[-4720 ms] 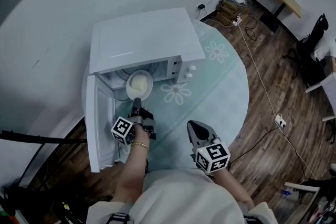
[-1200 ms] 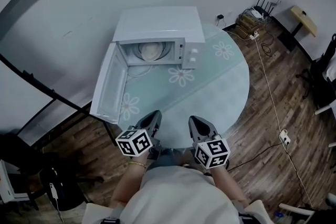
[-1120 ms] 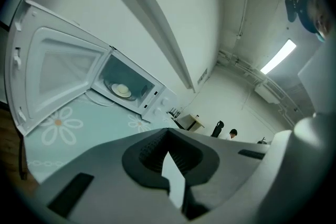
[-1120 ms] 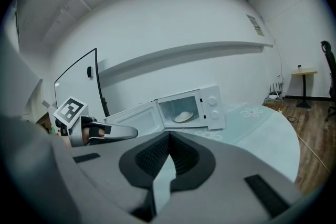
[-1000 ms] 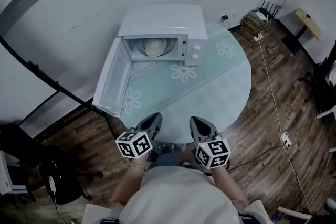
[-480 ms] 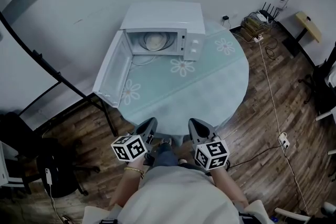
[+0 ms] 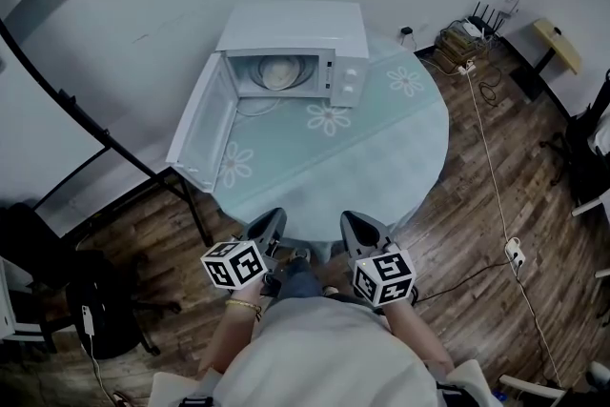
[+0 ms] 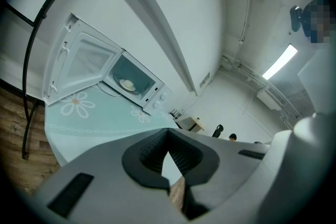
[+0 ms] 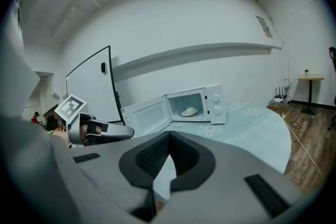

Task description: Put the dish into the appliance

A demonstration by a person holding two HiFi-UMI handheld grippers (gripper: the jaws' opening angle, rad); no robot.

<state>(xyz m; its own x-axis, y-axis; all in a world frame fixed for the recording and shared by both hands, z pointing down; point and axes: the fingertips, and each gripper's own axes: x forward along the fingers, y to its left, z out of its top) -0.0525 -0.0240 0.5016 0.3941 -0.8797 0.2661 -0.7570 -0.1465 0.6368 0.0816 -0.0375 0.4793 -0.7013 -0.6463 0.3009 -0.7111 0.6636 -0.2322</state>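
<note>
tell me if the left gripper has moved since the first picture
Yes. The left gripper was at the open front of the microwave; now it is back past the near edge of the table.

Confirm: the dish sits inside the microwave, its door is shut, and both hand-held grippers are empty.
Wrong on the door: it stands open, swung to the left, as the head view shows. The dish does sit inside the microwave, and the left hand-held gripper and right hand-held gripper are empty.
</note>
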